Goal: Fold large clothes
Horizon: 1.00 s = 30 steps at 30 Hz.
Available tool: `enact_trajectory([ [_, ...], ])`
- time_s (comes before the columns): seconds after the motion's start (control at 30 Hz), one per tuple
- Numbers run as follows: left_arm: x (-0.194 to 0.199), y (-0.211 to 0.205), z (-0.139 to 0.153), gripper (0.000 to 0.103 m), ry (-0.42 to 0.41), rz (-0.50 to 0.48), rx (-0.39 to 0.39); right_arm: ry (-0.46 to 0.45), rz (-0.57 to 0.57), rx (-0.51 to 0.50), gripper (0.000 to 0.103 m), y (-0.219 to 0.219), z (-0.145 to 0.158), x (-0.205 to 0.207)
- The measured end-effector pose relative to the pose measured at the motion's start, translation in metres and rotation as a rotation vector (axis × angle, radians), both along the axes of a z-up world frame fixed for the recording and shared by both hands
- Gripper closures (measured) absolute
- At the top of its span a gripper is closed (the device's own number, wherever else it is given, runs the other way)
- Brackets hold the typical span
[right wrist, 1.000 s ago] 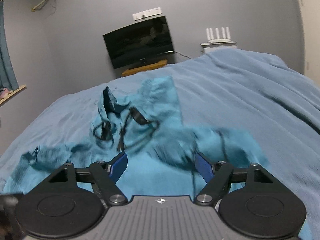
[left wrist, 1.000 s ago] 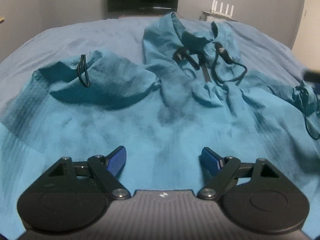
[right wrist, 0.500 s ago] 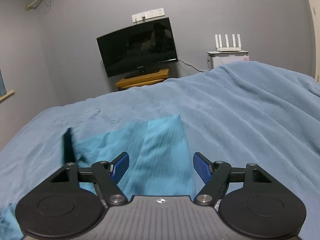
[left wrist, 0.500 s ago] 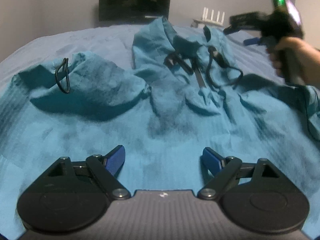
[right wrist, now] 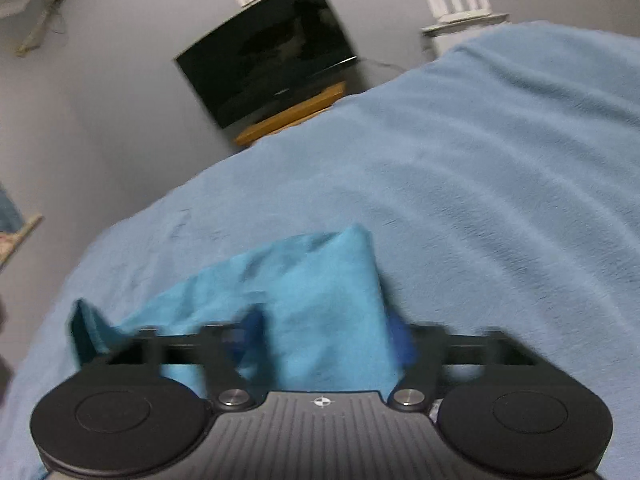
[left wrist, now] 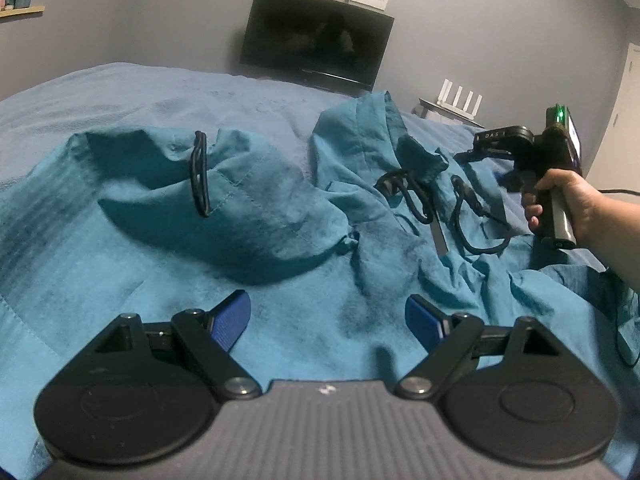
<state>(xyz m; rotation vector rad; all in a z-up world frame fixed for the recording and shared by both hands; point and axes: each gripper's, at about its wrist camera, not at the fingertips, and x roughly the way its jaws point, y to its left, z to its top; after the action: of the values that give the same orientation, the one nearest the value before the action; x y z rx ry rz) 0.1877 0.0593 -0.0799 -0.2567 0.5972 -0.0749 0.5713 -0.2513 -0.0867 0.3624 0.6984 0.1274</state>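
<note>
Teal hooded jacket [left wrist: 304, 264]: spread crumpled on the blue bedspread [left wrist: 140, 96], hood [right wrist: 320, 304] pointing toward the television [left wrist: 316, 36].

Left gripper [left wrist: 328, 320]: low over the jacket's body, jaws wide apart, nothing between them.

Right gripper [right wrist: 324, 340]: at the hood, jaws just closing around a bunch of hood fabric (blurred, so whether pinched yet cannot be told).

Risk, judged: thin fabric slipping free on the lift; loose black drawcords [left wrist: 416, 196] dragging into the fold.

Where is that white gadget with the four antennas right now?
In the left wrist view the white router stands on a small stand past the bed's far right edge, right of the dark TV.
</note>
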Motion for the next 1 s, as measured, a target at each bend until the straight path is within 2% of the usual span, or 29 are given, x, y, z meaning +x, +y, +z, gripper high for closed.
enact_trajectory([
  [0.03, 0.001, 0.000, 0.000, 0.019, 0.000, 0.000, 0.000, -0.016, 0.005, -0.034, 0.070, 0.005, 0.002, -0.003],
  [0.07, 0.002, 0.000, 0.001, 0.019, 0.001, 0.000, -0.001, -0.040, 0.027, -0.071, 0.084, 0.011, 0.004, -0.007],
  [0.17, -0.002, 0.001, 0.003, 0.019, 0.003, 0.000, -0.010, -0.126, 0.041, -0.097, 0.092, 0.019, 0.018, -0.026],
  [0.3, -0.003, 0.004, 0.005, 0.019, 0.003, 0.005, -0.023, -0.240, 0.062, -0.097, 0.093, 0.022, 0.049, -0.062],
  [0.43, -0.007, 0.010, 0.012, 0.019, -0.021, 0.040, -0.035, -0.346, 0.110, -0.120, 0.093, 0.026, 0.083, -0.120],
  [0.6, -0.021, 0.025, 0.040, 0.019, -0.150, 0.111, -0.072, -0.445, 0.160, -0.157, 0.093, 0.035, 0.106, -0.209],
  [0.7, -0.031, 0.035, 0.057, 0.019, -0.222, 0.145, -0.097, -0.463, 0.171, -0.189, 0.093, 0.039, 0.109, -0.258],
  [0.83, -0.042, 0.051, 0.075, 0.019, -0.286, 0.196, -0.129, -0.433, 0.190, -0.231, 0.093, 0.042, 0.098, -0.320],
  [0.93, -0.045, 0.064, 0.086, 0.019, -0.299, 0.234, -0.162, -0.363, 0.212, -0.269, 0.093, 0.044, 0.081, -0.361],
  [1.0, -0.050, 0.073, 0.093, 0.019, -0.305, 0.259, -0.192, -0.274, 0.215, -0.273, 0.085, 0.042, 0.065, -0.379],
])
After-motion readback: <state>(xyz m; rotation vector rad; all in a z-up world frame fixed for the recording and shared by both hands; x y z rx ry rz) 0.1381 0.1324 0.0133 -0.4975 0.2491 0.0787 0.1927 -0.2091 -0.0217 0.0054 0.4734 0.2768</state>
